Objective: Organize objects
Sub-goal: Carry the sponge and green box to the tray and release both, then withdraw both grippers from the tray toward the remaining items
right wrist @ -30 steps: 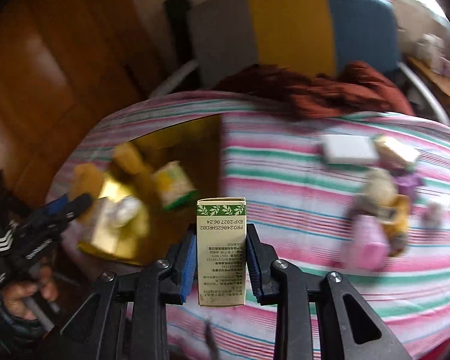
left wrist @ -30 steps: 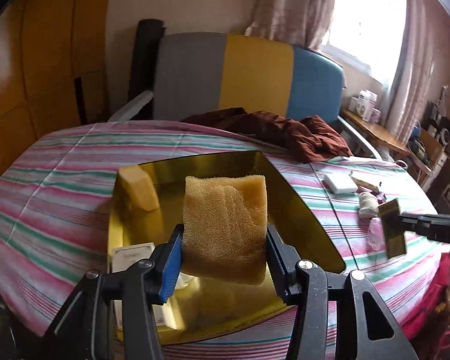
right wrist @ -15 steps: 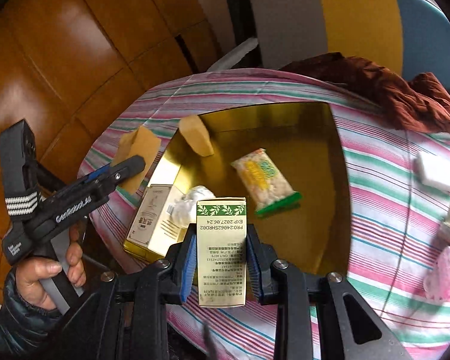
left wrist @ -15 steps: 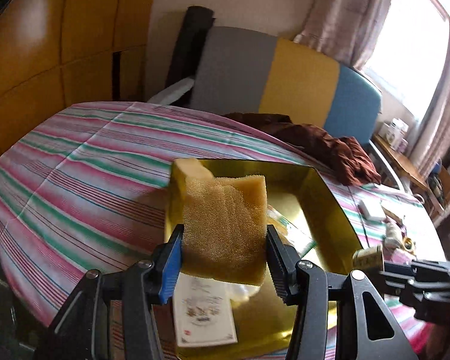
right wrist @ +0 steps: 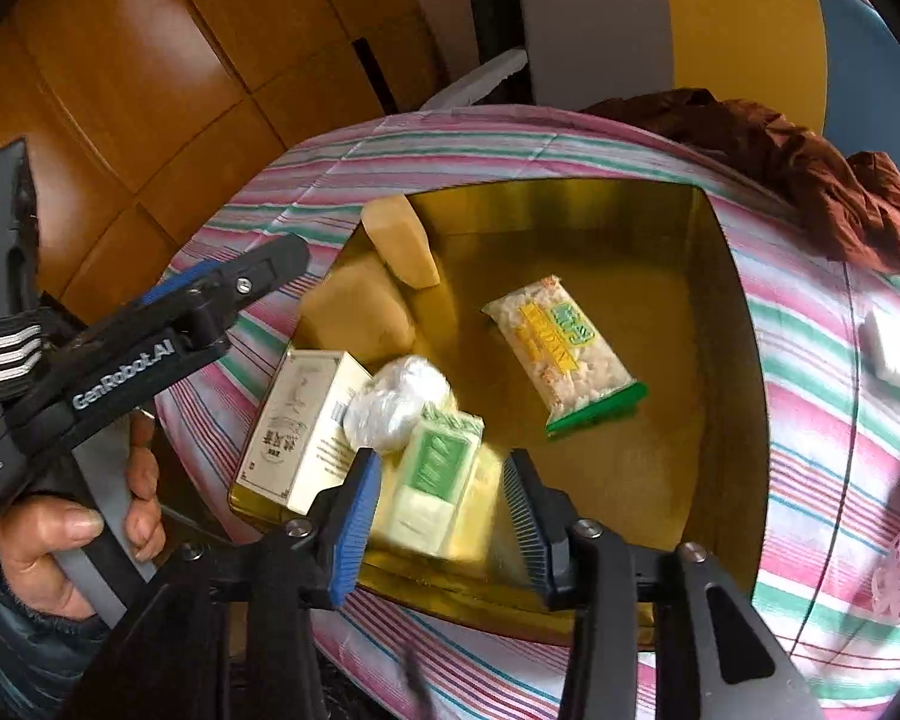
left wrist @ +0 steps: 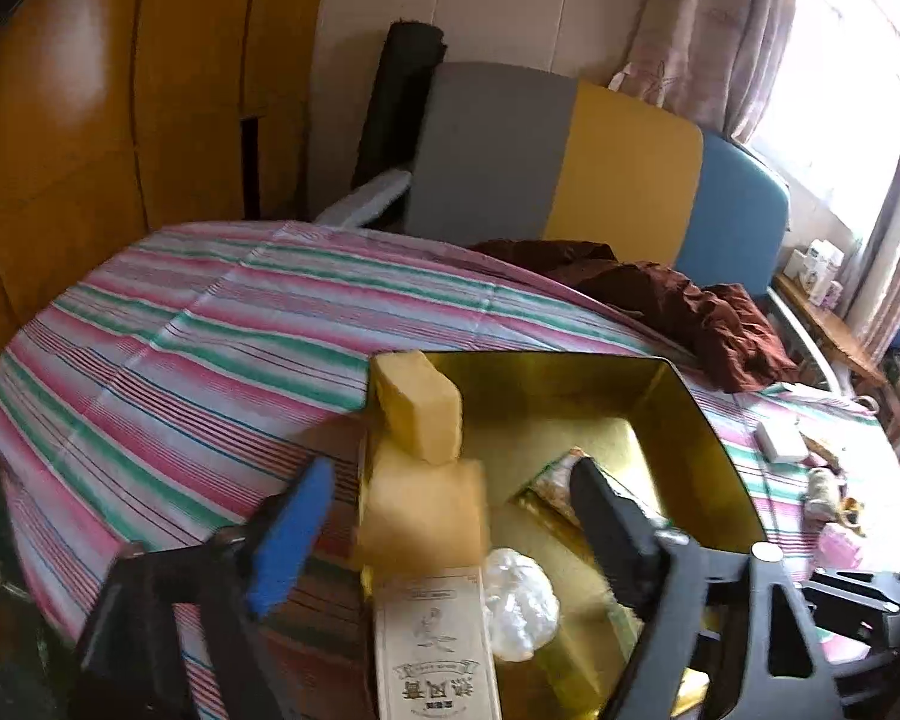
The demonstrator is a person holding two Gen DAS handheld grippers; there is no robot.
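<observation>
A gold tray (right wrist: pixel 714 276) (left wrist: pixel 708 420) sits on the striped table. My left gripper (left wrist: pixel 450 480) is open; the yellow sponge (left wrist: pixel 420 516) (right wrist: pixel 360 312) lies blurred between its jaws at the tray's left edge, free of them. A second sponge block (left wrist: pixel 417 414) (right wrist: pixel 402 240) leans on the tray's corner. My right gripper (right wrist: pixel 441 492) is open above the tray's near edge; the green-and-white box (right wrist: pixel 438 480) lies blurred below it in the tray. A cream box (right wrist: pixel 300 426) (left wrist: pixel 435 654), a white plastic wad (right wrist: pixel 396 402) (left wrist: pixel 519 600) and a snack packet (right wrist: pixel 561 354) lie inside.
The striped tablecloth (left wrist: pixel 210 348) covers the round table. A brown cloth (left wrist: pixel 678 306) lies at the far edge before a grey, yellow and blue chair (left wrist: pixel 600 168). Small items, among them a white block (left wrist: pixel 780 441), lie at the right. Wood panelling (left wrist: pixel 90 120) stands at the left.
Both grippers opened. The sponge dropped from my left gripper into the tray's left side. The green-and-white box dropped from my right gripper into the tray's near side.
</observation>
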